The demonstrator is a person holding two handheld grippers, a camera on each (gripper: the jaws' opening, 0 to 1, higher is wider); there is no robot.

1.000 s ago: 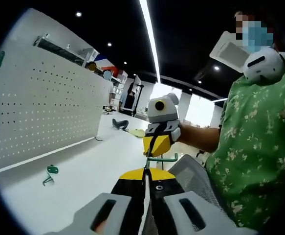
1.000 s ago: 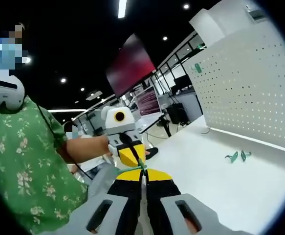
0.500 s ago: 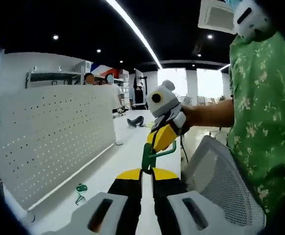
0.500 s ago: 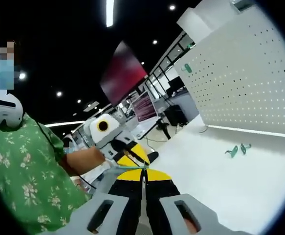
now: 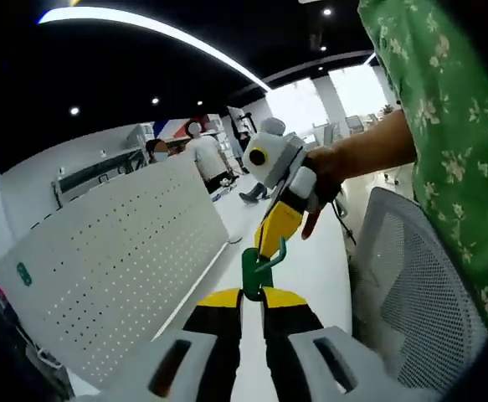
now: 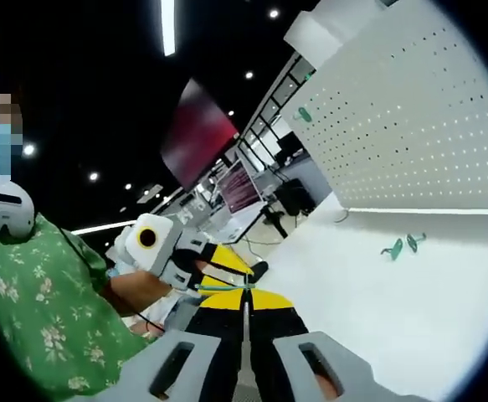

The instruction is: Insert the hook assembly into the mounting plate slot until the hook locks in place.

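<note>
At lower centre of the left gripper view, the left tongs point(image 5: 253, 295) pinched the green hook assembly point(image 5: 259, 266), while the right tongs point(image 5: 270, 243) nipped its curved end. It looked light, stiff and thin; best held by its flat base. The pegboard mounting plate point(image 5: 118, 276) stood at the left, apart.

In the right gripper view, the right tongs point(image 6: 245, 291) were pressed together on the hook, and spare green hooks point(image 6: 403, 245) lay on the table point(image 6: 411, 318) at right.

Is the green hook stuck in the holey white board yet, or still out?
Out. The green hook is pinched between the left gripper and the right gripper, away from the white pegboard.
</note>
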